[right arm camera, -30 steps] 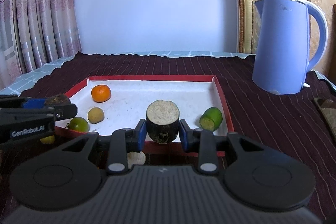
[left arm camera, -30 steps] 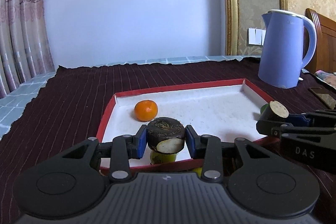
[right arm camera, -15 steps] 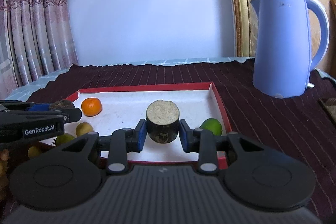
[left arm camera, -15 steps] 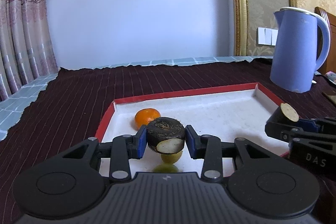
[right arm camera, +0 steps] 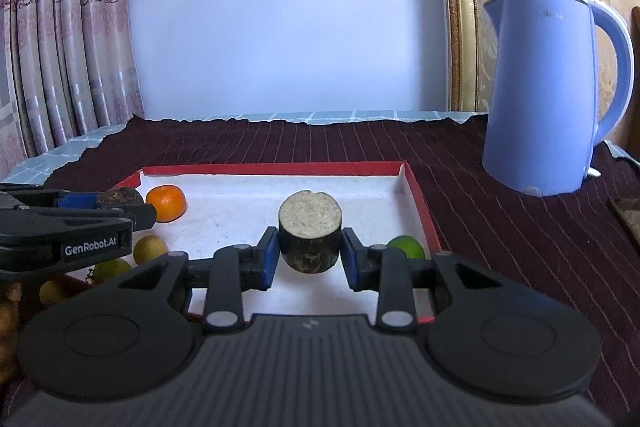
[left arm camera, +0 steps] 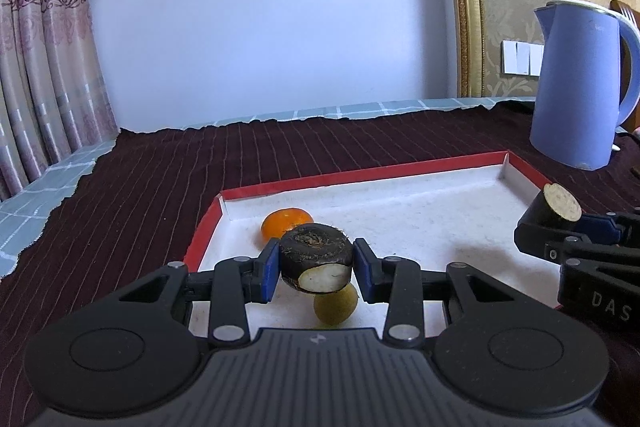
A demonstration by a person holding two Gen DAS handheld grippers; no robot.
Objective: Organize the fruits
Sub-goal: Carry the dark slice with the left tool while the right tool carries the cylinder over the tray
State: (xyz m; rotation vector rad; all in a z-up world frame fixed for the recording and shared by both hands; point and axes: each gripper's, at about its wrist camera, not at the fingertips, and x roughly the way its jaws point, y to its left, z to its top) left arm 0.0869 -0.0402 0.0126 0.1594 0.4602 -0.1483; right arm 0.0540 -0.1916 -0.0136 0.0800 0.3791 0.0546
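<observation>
My left gripper is shut on a dark water chestnut with a white cut patch, held above the near left part of the red-rimmed white tray. My right gripper is shut on a dark sugarcane chunk with a pale cut top, over the tray's near right part. In the tray lie an orange tangerine, a yellow-green round fruit and a green lime. The tangerine and yellow-green fruit also show under the left gripper.
A blue electric kettle stands on the dark striped tablecloth to the right of the tray. More small yellow and green fruits lie near the tray's near left corner. Curtains hang at the left, a wall behind.
Both grippers have moved forward over the tray with their pieces held. The tray's near rim has dropped below the fingers in both views.
</observation>
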